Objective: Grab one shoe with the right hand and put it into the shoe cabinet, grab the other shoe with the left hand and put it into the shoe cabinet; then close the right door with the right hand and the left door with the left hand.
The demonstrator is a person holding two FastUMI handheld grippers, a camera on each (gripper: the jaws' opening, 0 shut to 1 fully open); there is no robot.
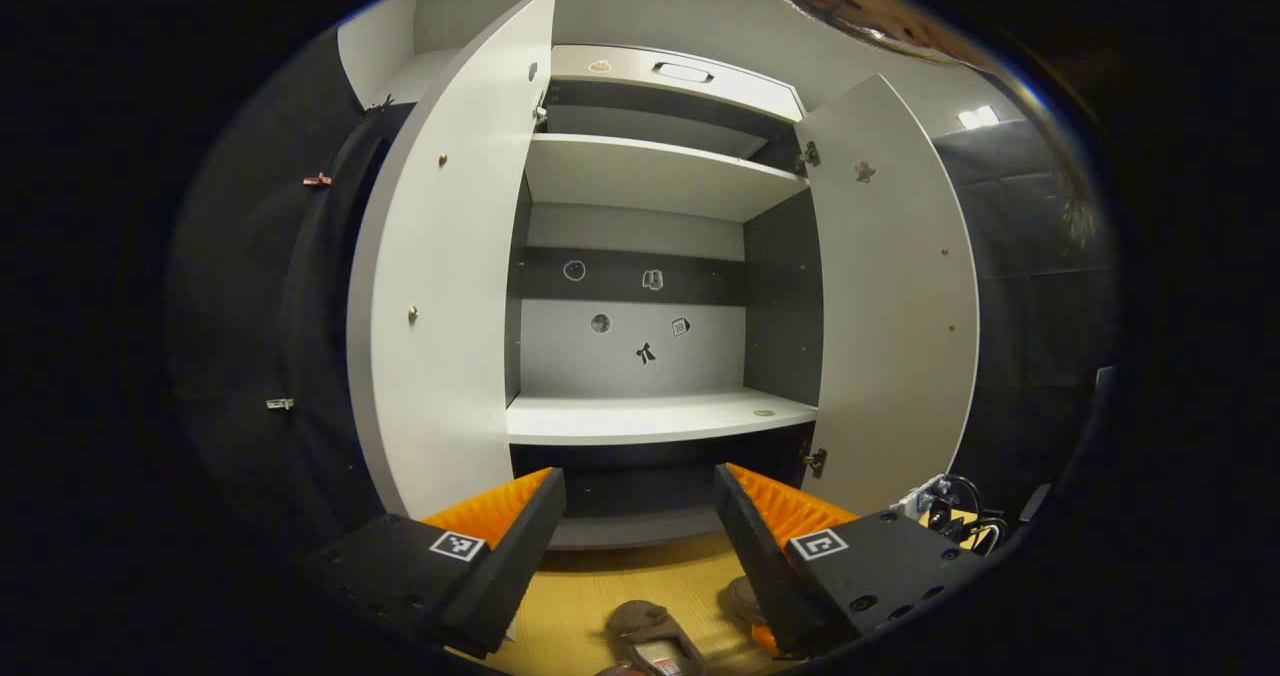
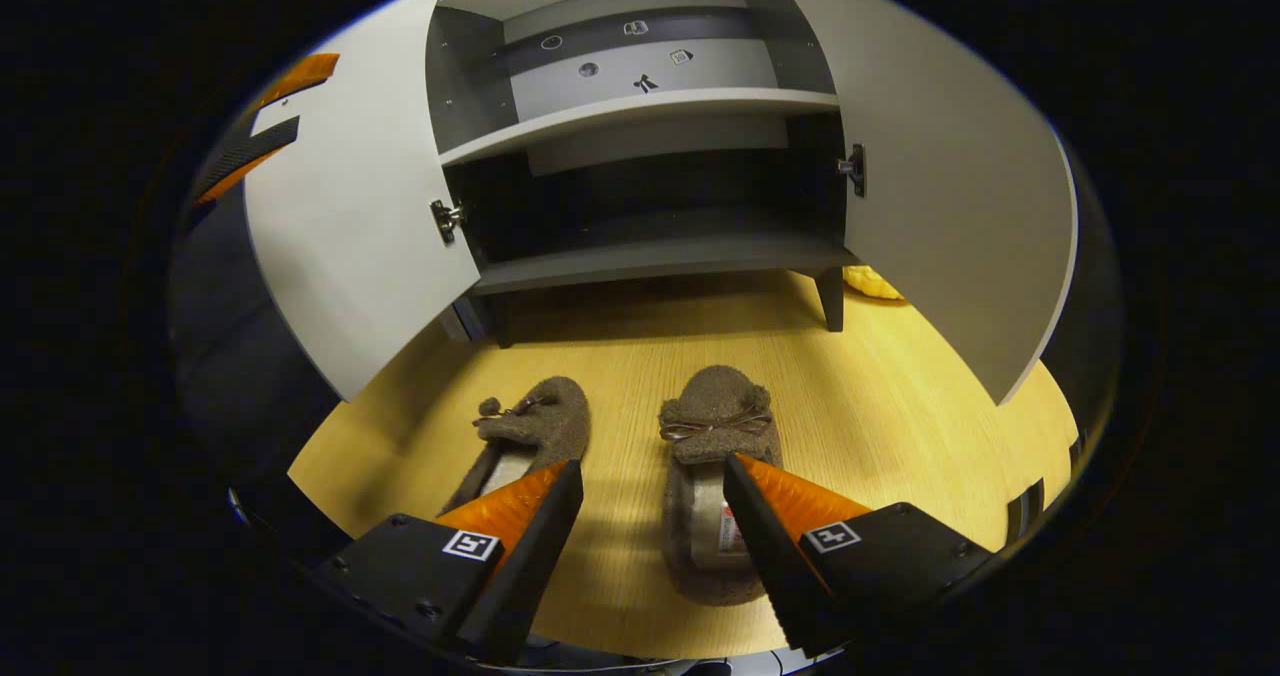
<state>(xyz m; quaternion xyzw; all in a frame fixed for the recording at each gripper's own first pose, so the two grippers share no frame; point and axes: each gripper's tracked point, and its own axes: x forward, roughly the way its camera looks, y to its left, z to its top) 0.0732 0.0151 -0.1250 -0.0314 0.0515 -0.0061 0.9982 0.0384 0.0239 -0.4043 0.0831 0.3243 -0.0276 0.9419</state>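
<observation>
In the right gripper view, I hold the right gripper (image 2: 650, 516) above the wooden floor (image 2: 900, 406) with its fingers spread apart, gripping nothing. Two brown slippers lie on the floor in front of the shoe cabinet (image 2: 640, 106): the left slipper (image 2: 530, 426) and the right slipper (image 2: 715, 436), side by side, toes toward the cabinet. Both doors stand open: left door (image 2: 350, 226), right door (image 2: 960, 206). In the left gripper view, I hold the left gripper (image 1: 640, 516) with its fingers apart and empty, facing the cabinet's middle shelf (image 1: 650, 416).
</observation>
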